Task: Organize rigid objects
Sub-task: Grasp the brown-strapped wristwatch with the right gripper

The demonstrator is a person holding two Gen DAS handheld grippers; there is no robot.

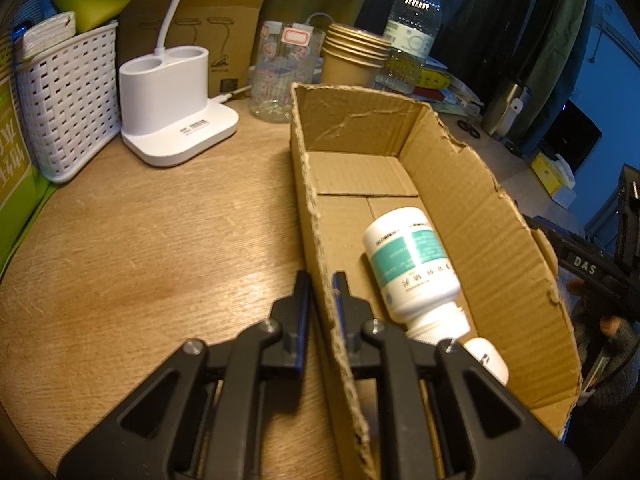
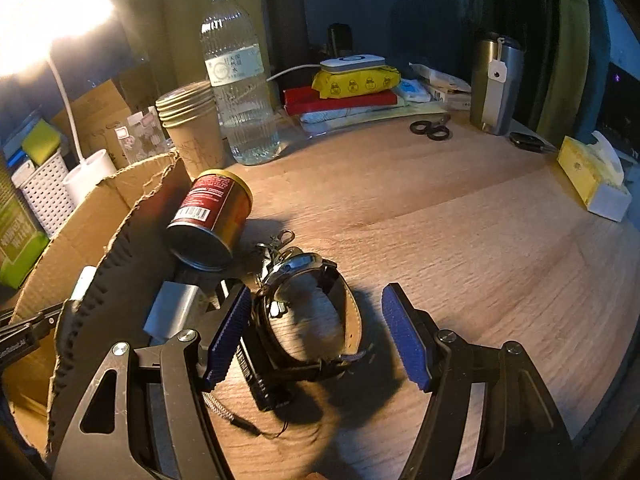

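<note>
With the left gripper [image 1: 322, 292] pinching the box [image 1: 480, 216] wall and the right gripper [image 2: 316, 332] spread wide around the watch [image 2: 304, 304] on the table [image 2: 460, 232], closing could snag the black case [image 2: 260, 376] beneath instead.

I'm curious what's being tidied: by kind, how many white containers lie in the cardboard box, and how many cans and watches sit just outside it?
White containers in the cardboard box: 2, a labelled bottle and a partly hidden one
Red can: 1
Wristwatch: 1
Total: 4
</note>
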